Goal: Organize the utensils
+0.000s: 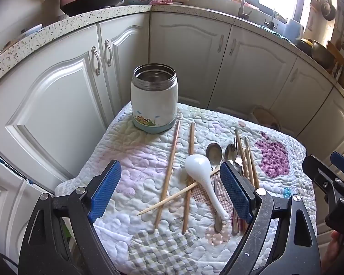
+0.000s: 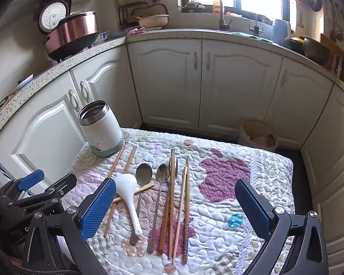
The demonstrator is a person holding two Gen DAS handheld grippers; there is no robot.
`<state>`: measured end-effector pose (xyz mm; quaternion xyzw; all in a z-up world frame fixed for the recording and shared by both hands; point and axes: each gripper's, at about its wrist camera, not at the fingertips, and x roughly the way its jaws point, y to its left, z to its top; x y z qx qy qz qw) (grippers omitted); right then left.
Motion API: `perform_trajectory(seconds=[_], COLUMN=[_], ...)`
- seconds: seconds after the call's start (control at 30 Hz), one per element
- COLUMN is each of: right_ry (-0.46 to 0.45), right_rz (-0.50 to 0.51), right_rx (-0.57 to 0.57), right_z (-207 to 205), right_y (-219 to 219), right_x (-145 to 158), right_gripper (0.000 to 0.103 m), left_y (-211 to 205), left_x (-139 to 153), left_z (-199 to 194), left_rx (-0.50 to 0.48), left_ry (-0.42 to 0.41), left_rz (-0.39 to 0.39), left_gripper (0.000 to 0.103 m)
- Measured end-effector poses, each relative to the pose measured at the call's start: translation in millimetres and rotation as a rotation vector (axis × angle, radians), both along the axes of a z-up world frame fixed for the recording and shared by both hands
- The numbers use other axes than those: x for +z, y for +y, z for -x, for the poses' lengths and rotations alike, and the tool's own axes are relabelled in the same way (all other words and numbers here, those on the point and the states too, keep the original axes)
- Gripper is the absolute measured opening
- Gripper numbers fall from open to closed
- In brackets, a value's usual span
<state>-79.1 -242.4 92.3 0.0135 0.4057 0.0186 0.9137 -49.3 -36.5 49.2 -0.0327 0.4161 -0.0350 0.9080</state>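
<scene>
Utensils: wooden chopsticks (image 2: 172,197), two metal spoons (image 2: 161,178) and a white ceramic soup spoon (image 1: 200,171) lie loose on the quilted patchwork cloth (image 2: 240,229), likely laid out for sorting.
Container: white steel-rimmed insulated jar (image 1: 154,98), upright at far left, lid off; looks empty.
Left gripper (image 1: 169,192): jaws apart, holding nothing, above the chopsticks.
Right gripper (image 2: 176,208): jaws apart, holding nothing.

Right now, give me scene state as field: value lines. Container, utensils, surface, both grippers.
container: steel-rimmed white jar, upright, lid off, nothing visible inside, far-left corner of quilt
utensils: white ceramic spoon lying over a diagonal chopstick; two metal spoons, fork, several chopsticks beside them
surface: quilted cloth
left gripper: jaws open, above the utensils
right gripper: jaws open, holding nothing
</scene>
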Motion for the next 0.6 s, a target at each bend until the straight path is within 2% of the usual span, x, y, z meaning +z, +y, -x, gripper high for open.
perform_trajectory(seconds=[0.6], right_ry=[-0.003], right_rz=[0.014], right_rx=[0.007], right_z=[-2.6], right_y=[0.9], right_x=[-3.2], right_gripper=[0.103], left_y=[0.3], left_x=[-5.4], left_z=[-0.7], left_rx=[0.002], left_ry=[0.008], left_rz=[-0.009], left_gripper=[0.089])
